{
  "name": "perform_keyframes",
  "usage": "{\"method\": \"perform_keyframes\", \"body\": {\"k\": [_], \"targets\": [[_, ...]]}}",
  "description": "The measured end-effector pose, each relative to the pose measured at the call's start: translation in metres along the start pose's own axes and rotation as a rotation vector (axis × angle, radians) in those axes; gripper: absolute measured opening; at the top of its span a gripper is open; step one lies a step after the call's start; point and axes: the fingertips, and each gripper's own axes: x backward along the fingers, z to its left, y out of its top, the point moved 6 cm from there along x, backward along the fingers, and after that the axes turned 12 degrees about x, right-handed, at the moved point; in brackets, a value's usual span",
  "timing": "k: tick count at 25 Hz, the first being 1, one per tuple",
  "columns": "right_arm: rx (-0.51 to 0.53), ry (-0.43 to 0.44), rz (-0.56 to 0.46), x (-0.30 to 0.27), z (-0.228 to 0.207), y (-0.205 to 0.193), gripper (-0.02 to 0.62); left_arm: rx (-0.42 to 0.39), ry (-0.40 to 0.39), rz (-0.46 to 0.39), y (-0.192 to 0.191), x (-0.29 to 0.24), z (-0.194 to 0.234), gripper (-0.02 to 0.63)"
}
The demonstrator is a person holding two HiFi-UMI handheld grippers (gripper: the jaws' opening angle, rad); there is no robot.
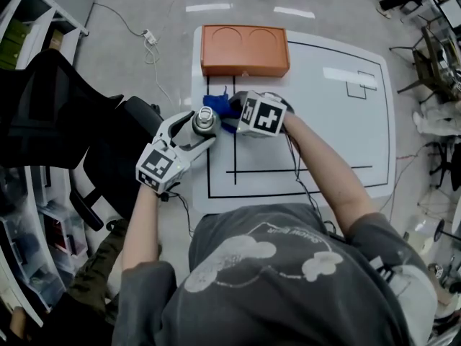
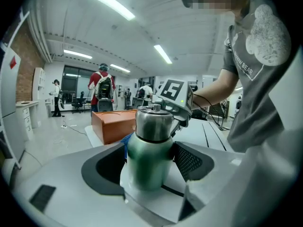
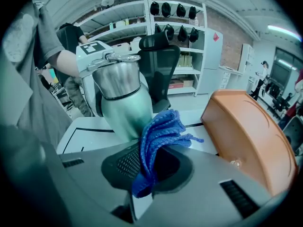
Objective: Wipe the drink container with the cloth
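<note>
A green metal bottle (image 2: pixel 150 155) with a steel top (image 1: pixel 205 120) stands upright between the jaws of my left gripper (image 1: pixel 204 128), which is shut on its body. My right gripper (image 1: pixel 232 114) is shut on a folded blue cloth (image 3: pixel 156 141). In the right gripper view the cloth presses against the lower side of the bottle (image 3: pixel 122 105). In the head view a bit of the blue cloth (image 1: pixel 218 104) shows just right of the bottle top. Both grippers meet at the left part of the white table (image 1: pixel 338 121).
An orange box (image 1: pixel 245 49) lies at the table's far edge, just behind the grippers. Black lines are marked on the table top. A black office chair (image 1: pixel 65 114) stands left of the table. Shelves (image 1: pixel 29 20) line the left side.
</note>
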Motion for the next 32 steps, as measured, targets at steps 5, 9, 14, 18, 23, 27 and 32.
{"method": "perform_keyframes", "body": {"k": [5, 9, 14, 18, 23, 27, 32], "targets": [[-0.068, -0.078, -0.053, 0.01, 0.005, -0.003, 0.043, 0.055, 0.158, -0.038, -0.006, 0.005, -0.008, 0.318], [-0.092, -0.134, -0.094, 0.028, 0.011, -0.009, 0.043, 0.13, 0.314, -0.105, -0.008, 0.011, -0.02, 0.317], [-0.098, -0.172, -0.122, 0.05, 0.021, -0.014, 0.043, 0.345, 0.44, -0.231, -0.003, 0.02, -0.03, 0.318], [-0.108, -0.166, -0.153, 0.061, 0.03, -0.019, 0.044, 0.352, 0.588, -0.259, 0.007, 0.018, -0.045, 0.319], [-0.092, -0.175, -0.163, 0.073, 0.038, -0.023, 0.044, 0.397, 0.781, -0.222, 0.004, 0.0, -0.063, 0.333], [-0.081, -0.186, -0.174, 0.085, 0.04, -0.026, 0.044, 0.441, 0.91, -0.211, -0.001, -0.015, -0.066, 0.344], [-0.076, -0.193, -0.178, 0.096, 0.04, -0.033, 0.044, 0.465, 1.033, -0.239, 0.006, -0.025, -0.055, 0.348]]}}
